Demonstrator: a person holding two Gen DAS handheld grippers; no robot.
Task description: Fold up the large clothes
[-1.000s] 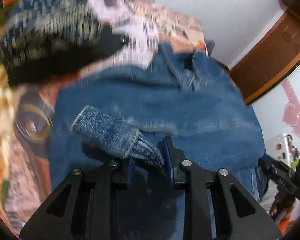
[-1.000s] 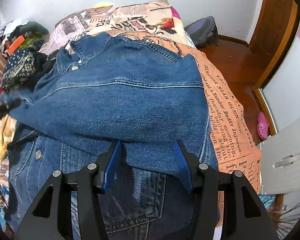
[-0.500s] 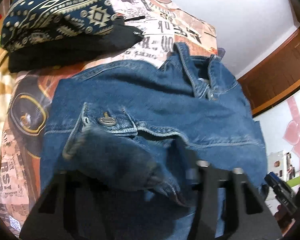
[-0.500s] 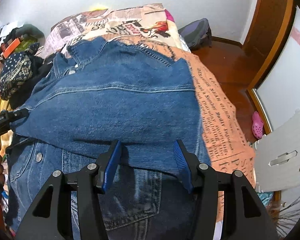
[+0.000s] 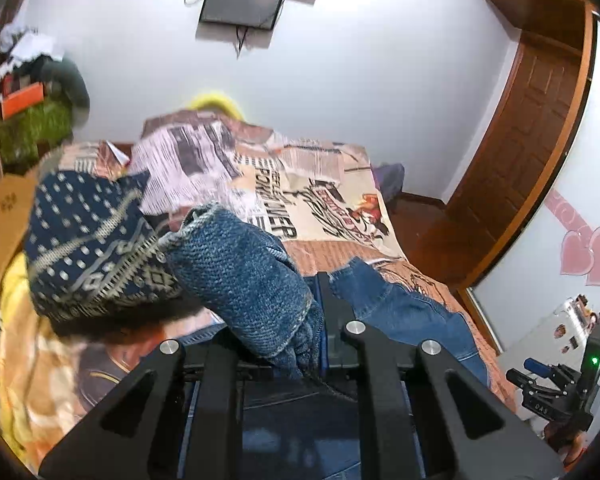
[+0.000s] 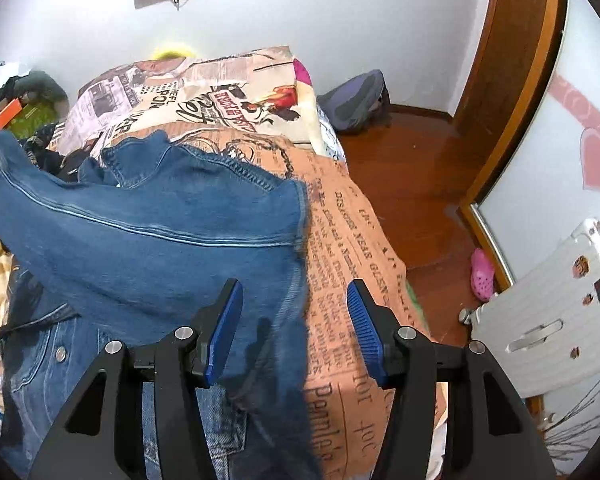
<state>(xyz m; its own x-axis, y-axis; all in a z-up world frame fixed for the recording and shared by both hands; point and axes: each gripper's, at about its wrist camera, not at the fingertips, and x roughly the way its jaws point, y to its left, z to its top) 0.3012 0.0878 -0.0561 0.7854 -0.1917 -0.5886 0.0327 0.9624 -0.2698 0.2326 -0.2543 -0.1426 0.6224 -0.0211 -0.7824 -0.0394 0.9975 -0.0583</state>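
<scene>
Denim jacket [image 6: 148, 240]: laid across the bed [image 6: 352, 248] on a newspaper-print cover, one sleeve end [image 5: 244, 280] lifted clear. Left gripper [image 5: 300, 344]: fingers clamped on that sleeve end, the cloth bunched between them. Right gripper [image 6: 296, 328]: fingers spread apart, nothing held, poised above the jacket's right edge. Patterned navy garment [image 5: 88, 244]: folded, set on the bed beside the jacket. White suitcase [image 6: 548, 312]: stood on the floor, right of the bed.
</scene>
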